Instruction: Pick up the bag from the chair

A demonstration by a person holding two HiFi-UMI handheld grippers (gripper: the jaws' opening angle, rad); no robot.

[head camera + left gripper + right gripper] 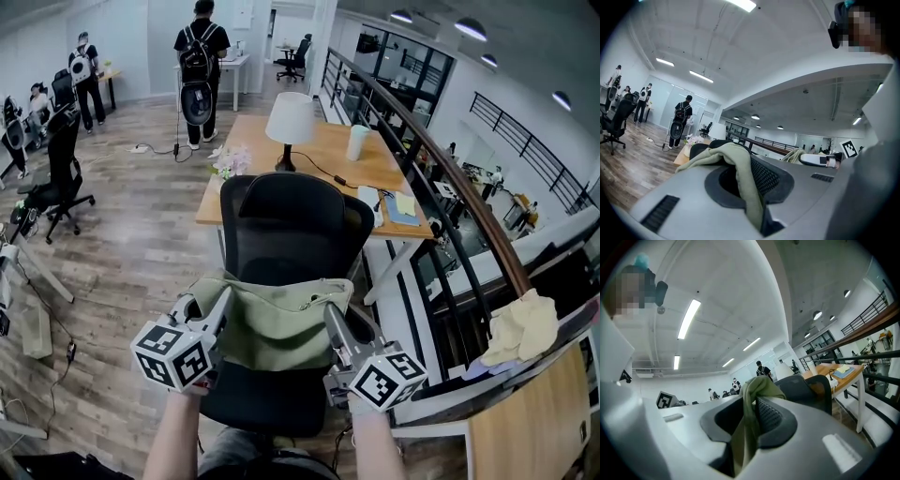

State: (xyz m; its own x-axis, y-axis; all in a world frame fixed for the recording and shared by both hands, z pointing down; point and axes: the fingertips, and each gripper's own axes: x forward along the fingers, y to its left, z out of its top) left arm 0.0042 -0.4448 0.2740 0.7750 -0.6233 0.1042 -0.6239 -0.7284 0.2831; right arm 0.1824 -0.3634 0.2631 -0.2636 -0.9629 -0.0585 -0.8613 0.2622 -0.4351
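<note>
Being clamped on a fold of olive fabric, the jaws of the left gripper (749, 180) are nearly closed. The right gripper (749, 425) is likewise closed on the opposite edge, its jaws set slightly wider. The bag (279, 326) is held stretched between both grippers, in front of the backrest of the black chair (286, 220), with a wooden desk (328, 155) seen beyond.

Olive-green cloth bag (278, 323) hangs slack, held up by both top corners; black chair (286, 225) stands just behind.
</note>
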